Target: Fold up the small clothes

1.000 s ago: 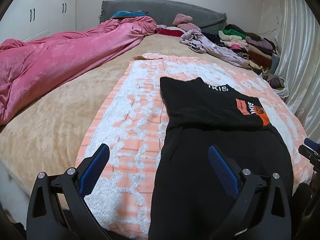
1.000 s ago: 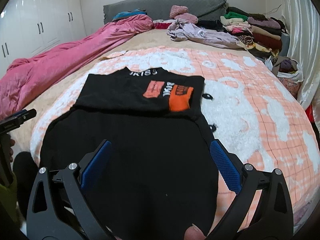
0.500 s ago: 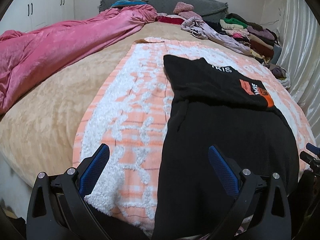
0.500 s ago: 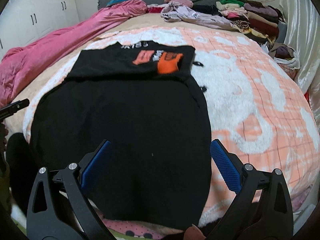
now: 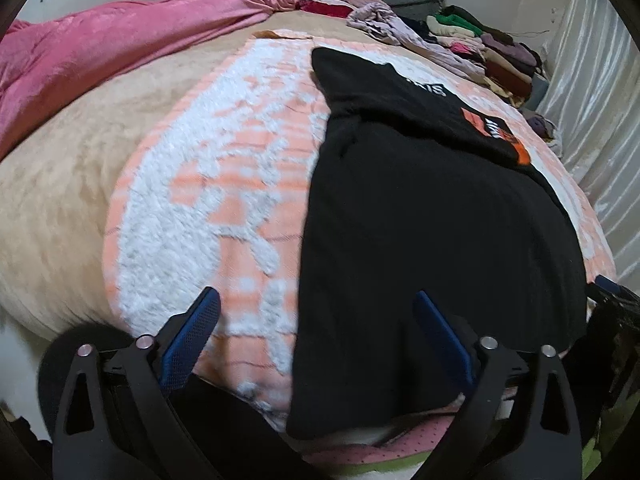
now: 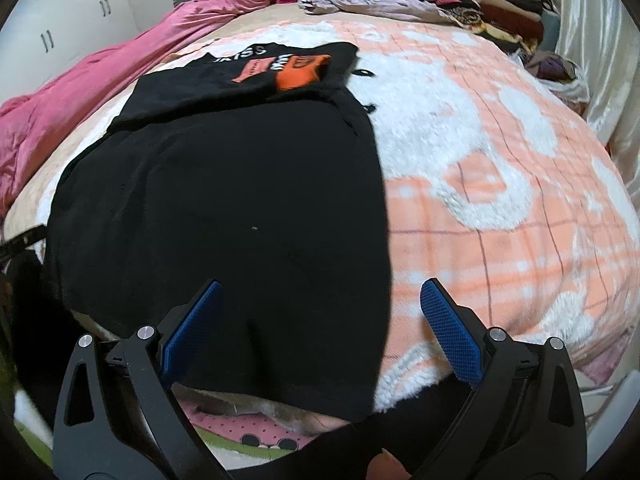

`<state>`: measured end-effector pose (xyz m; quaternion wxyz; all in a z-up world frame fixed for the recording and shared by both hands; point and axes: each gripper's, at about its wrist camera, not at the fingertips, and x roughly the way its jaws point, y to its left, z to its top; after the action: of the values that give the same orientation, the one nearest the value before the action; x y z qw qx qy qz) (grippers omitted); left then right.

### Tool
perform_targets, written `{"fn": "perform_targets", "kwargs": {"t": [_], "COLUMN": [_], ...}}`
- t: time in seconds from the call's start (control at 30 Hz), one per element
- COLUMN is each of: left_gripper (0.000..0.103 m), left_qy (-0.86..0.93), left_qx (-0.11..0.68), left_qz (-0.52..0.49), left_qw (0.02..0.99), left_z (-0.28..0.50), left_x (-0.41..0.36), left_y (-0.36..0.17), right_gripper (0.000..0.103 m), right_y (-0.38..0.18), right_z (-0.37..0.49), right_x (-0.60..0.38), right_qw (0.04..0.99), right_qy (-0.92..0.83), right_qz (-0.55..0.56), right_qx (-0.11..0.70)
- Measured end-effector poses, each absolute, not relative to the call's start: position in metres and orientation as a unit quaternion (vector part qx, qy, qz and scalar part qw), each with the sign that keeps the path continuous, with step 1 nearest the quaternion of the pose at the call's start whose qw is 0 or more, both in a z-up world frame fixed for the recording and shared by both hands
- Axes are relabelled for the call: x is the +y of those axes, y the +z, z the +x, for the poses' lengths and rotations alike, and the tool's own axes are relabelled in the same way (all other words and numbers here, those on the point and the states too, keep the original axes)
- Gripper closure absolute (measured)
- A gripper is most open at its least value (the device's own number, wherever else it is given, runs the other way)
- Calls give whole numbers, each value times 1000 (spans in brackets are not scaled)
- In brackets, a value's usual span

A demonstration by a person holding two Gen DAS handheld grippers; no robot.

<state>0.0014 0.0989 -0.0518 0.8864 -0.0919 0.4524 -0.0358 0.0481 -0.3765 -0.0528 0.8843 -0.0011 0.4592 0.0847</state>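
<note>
Garment: the black shirt (image 5: pixel 420 208) lies flat on the peach-and-white blanket (image 5: pixel 224 200), its top part folded down so the orange print (image 5: pixel 494 136) and white lettering face up; its near hem hangs at the bed's edge just in front of my tongs.
Left tongs (image 5: pixel 316 340): my jaws have just been closing a little but stand wide apart, holding nothing; the shirt's near left corner shows between the blue pads (image 5: pixel 192 340), not pinched.
Right tongs (image 6: pixel 320 332): jaws wide apart, empty; the shirt's near right corner and edge sit between the pads, untouched as far as I can tell.
Containers: a white bag (image 6: pixel 560 76) by the curtain holds dark purplish cloth; what else is inside I cannot tell.
Piles: folded clothes (image 6: pixel 480 4) stacked at the far right of the bed, a lilac garment (image 6: pixel 360 0) strewn beside them.
Left view only: the tan bedspread (image 5: pixel 68 184) wide beside the blanket, and the other tongs' tip at the right rim.
Right view only: the blanket's broad right half, white cupboard doors (image 6: pixel 72 28), and a fingertip (image 6: pixel 386 466) at the bottom edge.
Both views: the pink quilt (image 5: pixel 120 48) along the left side.
</note>
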Motion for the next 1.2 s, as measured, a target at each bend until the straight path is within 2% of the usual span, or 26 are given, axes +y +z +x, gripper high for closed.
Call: {"fn": "perform_targets", "kwargs": {"t": [0.03, 0.13, 0.17, 0.23, 0.3, 0.33, 0.37, 0.4, 0.53, 0.63, 0.7, 0.77, 0.93, 1.0, 1.07, 1.1, 1.13, 1.2], "left_gripper": [23, 26, 27, 37, 41, 49, 67, 70, 73, 73, 68, 58, 56, 62, 74, 76, 81, 92], "left_qy": [-39, -45, -46, -46, -42, -43, -49, -55, -64, -65, -66, -73, -68, -62, -53, -49, -48, -51], "left_qx": [453, 457, 456, 460, 462, 461, 461, 462, 464, 466, 469, 473, 473, 473, 471, 469, 468, 462], "left_qz": [-92, -94, -96, -98, -97, -98, -103, -112, -118, -121, -117, -118, -99, -101, -103, -104, -103, -105], "left_qw": [886, 884, 884, 881, 881, 881, 880, 878, 876, 874, 873, 870, 873, 873, 875, 876, 876, 879], "left_z": [1, 3, 4, 7, 9, 9, 9, 9, 9, 8, 7, 6, 7, 8, 8, 7, 6, 3], "left_x": [97, 94, 93, 92, 91, 92, 92, 93, 94, 94, 93, 88, 77, 78, 80, 81, 81, 81], "left_y": [-53, -56, -58, -61, -65, -65, -65, -65, -63, -64, -65, -66, -68, -69, -68, -67, -65, -60], "right_gripper": [10, 16, 23, 34, 62, 70, 84, 92, 92, 86, 84, 82, 78, 68, 66, 66, 69, 93], "right_y": [-53, -56, -58, -62, -68, -70, -70, -69, -65, -71, -71, -72, -75, -76, -77, -77, -76, -73], "right_z": [48, 49, 51, 53, 54, 54, 54, 53, 52, 52, 52, 51, 52, 52, 52, 53, 52, 53], "right_x": [-379, -389, -392, -394, -394, -394, -394, -395, -403, -408, -408, -408, -409, -412, -411, -409, -407, -403], "right_qw": [884, 882, 880, 874, 867, 866, 867, 868, 867, 861, 860, 858, 855, 854, 853, 853, 854, 858], "right_qy": [83, 81, 85, 98, 109, 110, 108, 110, 113, 107, 109, 110, 117, 127, 133, 132, 132, 130], "right_qz": [3, 24, 32, 46, 56, 57, 54, 55, 62, 67, 65, 62, 70, 83, 93, 88, 81, 66], "right_qx": [460, 464, 467, 474, 483, 485, 484, 482, 481, 492, 495, 498, 500, 498, 496, 497, 496, 493]}}
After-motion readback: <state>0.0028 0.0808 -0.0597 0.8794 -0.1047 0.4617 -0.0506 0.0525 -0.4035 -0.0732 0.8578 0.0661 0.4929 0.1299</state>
